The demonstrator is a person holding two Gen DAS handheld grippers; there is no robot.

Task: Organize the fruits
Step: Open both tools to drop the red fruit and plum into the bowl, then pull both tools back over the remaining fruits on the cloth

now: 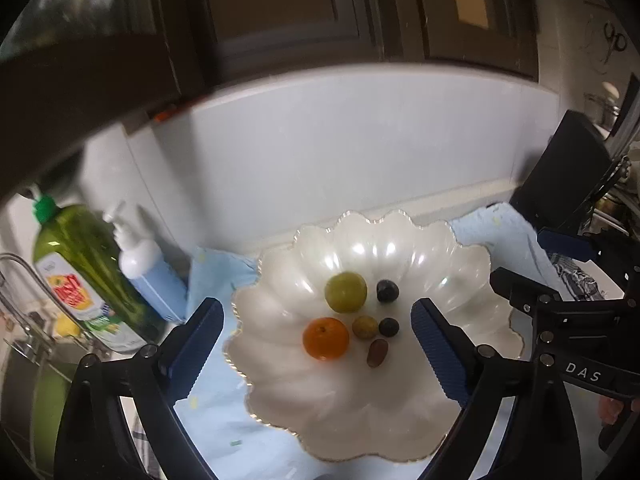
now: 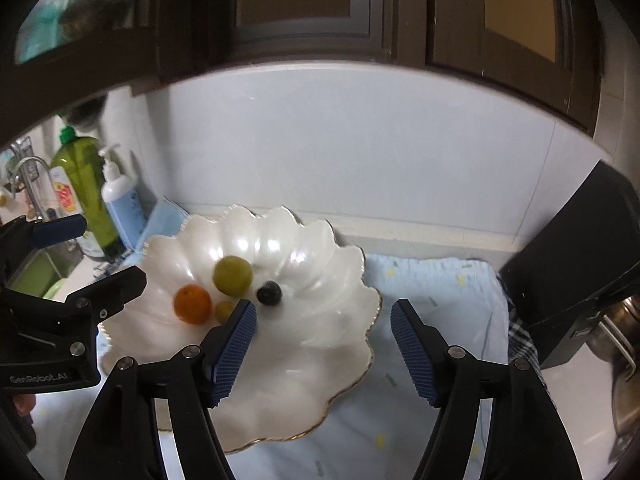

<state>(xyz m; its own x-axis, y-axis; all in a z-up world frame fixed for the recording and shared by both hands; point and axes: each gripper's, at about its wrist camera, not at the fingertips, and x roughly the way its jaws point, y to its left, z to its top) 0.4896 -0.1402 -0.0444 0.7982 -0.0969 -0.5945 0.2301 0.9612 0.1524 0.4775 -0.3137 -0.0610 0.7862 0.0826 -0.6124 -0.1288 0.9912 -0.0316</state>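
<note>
So the fruit's all sitting in the middle of that pearly white scalloped bowl with the thin gold rim (image 1: 460,256). There's a small round orange citrus (image 1: 325,338), a bigger round green fruit (image 1: 345,292) just behind it, a little yellow-green one (image 1: 365,327) beside the orange, two dark blue-black berries (image 1: 387,291) on the right side of the cluster, and a brownish oval one (image 1: 377,353) nearest the front. They're close together, some look like they're touching, but it's a bit blurry.

The bowl sits on a pale blue cloth with small specks (image 2: 436,280) spread on the counter.

The left gripper (image 1: 316,344) hovers over the bowl with its blue ribbed pads spread wide, nothing between them except the view down onto the fruit. The right gripper (image 2: 323,342) hangs over the bowl's right edge, jaws apart too, holding nothing.

Off to the left, a tall green dish soap bottle (image 1: 76,264) and a white-and-blue pump bottle (image 1: 148,272) stand by the sink tap (image 2: 28,172). A black box (image 2: 576,272) sits at the right, white wall (image 1: 340,140) behind.
</note>
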